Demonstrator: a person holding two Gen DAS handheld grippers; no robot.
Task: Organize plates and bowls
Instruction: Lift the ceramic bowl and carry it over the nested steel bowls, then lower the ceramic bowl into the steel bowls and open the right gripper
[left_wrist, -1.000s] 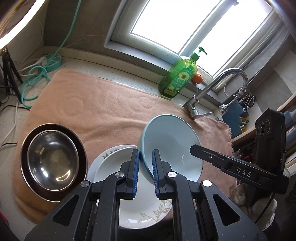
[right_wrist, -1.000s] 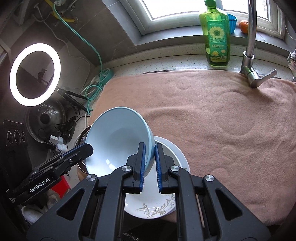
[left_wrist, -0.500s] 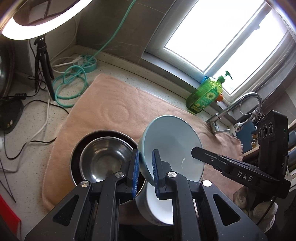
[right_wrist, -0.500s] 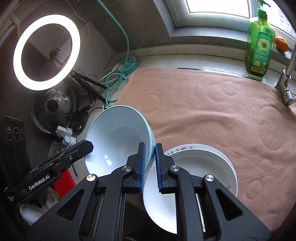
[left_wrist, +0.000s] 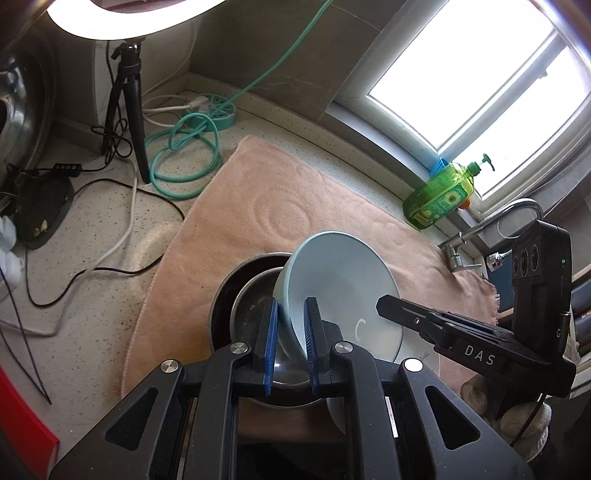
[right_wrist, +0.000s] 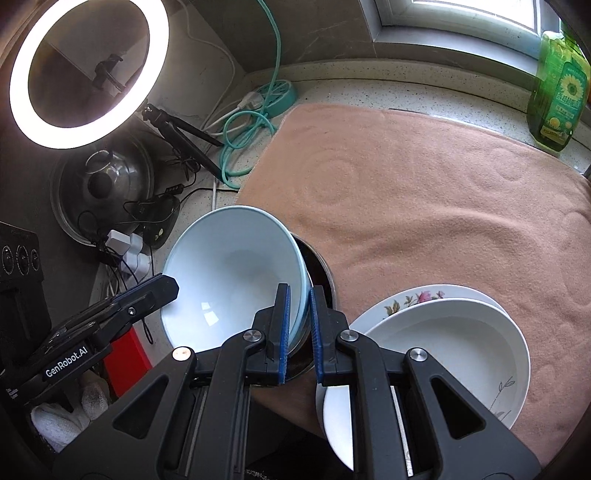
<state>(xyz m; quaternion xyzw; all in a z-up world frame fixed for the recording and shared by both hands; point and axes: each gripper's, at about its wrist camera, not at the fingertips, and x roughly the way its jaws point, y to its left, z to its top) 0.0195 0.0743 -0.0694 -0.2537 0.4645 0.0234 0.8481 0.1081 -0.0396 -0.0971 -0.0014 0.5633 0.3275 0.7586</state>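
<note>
Both tongs, left tongs (left_wrist: 290, 341) and right tongs (right_wrist: 299, 326), are pinching opposite rims of the blue bowl (right_wrist: 236, 273), needing level, centred lowering into the steel bowl (left_wrist: 251, 299).

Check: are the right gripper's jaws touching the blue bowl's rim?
Touching. The right wrist view shows the right gripper with both jaws pressed on the blue bowl rim.
</note>
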